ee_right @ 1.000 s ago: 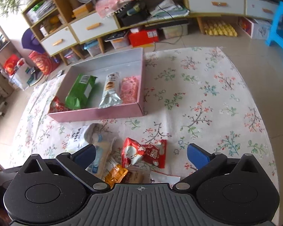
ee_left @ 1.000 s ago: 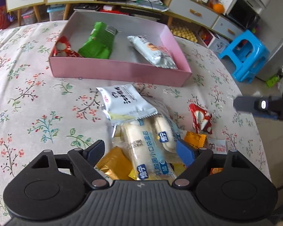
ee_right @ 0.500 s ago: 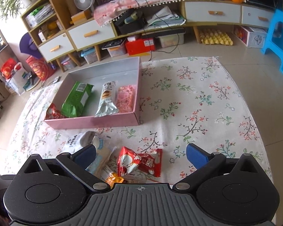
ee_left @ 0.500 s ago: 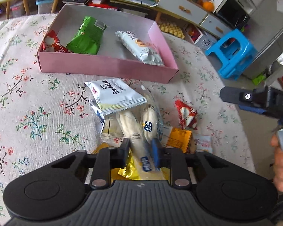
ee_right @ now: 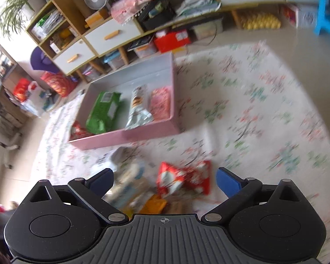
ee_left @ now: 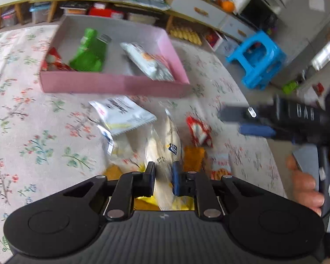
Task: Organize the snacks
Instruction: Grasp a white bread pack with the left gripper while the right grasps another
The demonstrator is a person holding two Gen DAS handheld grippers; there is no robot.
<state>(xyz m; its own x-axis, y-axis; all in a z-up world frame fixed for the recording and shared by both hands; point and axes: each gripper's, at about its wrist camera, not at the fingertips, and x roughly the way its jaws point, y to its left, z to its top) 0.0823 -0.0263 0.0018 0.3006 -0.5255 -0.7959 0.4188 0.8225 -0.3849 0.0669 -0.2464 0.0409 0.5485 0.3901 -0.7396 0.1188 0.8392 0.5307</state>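
Note:
My left gripper [ee_left: 164, 177] is shut on a clear pack of pale bread rolls [ee_left: 165, 145] in the snack pile on the floral cloth. A white packet [ee_left: 123, 114], a red packet [ee_left: 198, 129] and orange packets [ee_left: 193, 156] lie around it. The pink box [ee_left: 112, 83] beyond holds a green bag [ee_left: 90, 52], a white snack bar [ee_left: 149, 63] and a red packet [ee_left: 52, 62]. My right gripper [ee_right: 164, 178] is open and empty above the red packet [ee_right: 182, 178]; it also shows in the left wrist view [ee_left: 253, 123]. The box [ee_right: 129, 135] lies further off.
A blue plastic stool [ee_left: 257, 59] stands on the floor right of the table. Low cabinets with drawers [ee_right: 103, 37] and clutter line the far wall. The table's right edge [ee_left: 266, 154] is close to the snack pile.
My left gripper has closed on the bread roll pack and lifted it slightly. My right gripper has moved in over the red packet, still open. Both views are blurred by motion.

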